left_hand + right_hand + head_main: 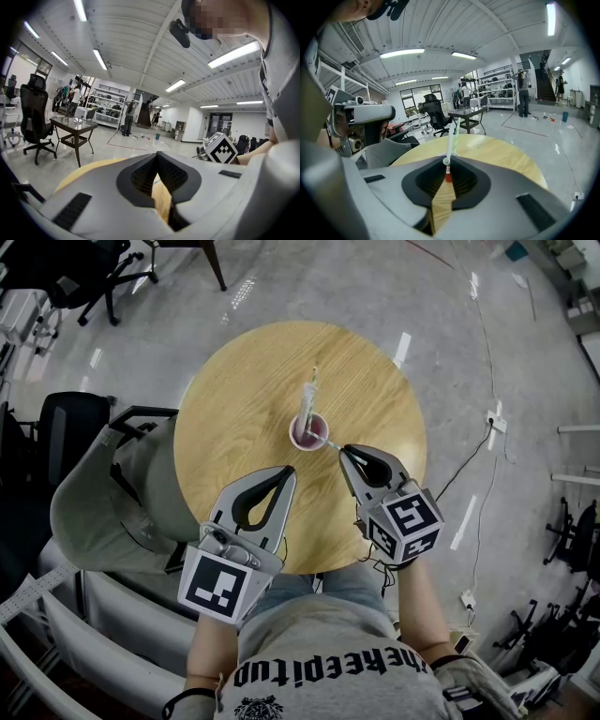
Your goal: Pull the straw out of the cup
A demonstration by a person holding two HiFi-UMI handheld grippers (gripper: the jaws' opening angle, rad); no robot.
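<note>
A round wooden table [234,399] stood in front of the person, and near its middle sat a small pink cup [309,433]. The straw [307,397] was in the cup, a pale tube standing upright above the rim with a greenish tint toward its top.

The right gripper [345,452] was just beside the cup on the person's side, its tips pointing at it. A thin white piece ran from the cup's rim to those tips. In the right gripper view the jaws were drawn in close, leaving only a narrow slit at the tips. The straw rose directly behind them, and a bit of white and a speck of red showed in the slit. Whether the tips actually pinched the white piece could not be told.

The left gripper [289,472] was held over the near part of the table, apart from the cup and to its left. Its jaws were together at the tips with nothing between them — only the wood of the table showed through the gap behind the pads. The left gripper view looked out across the room, with the right gripper's marker cube [220,147] off to the right.
</note>
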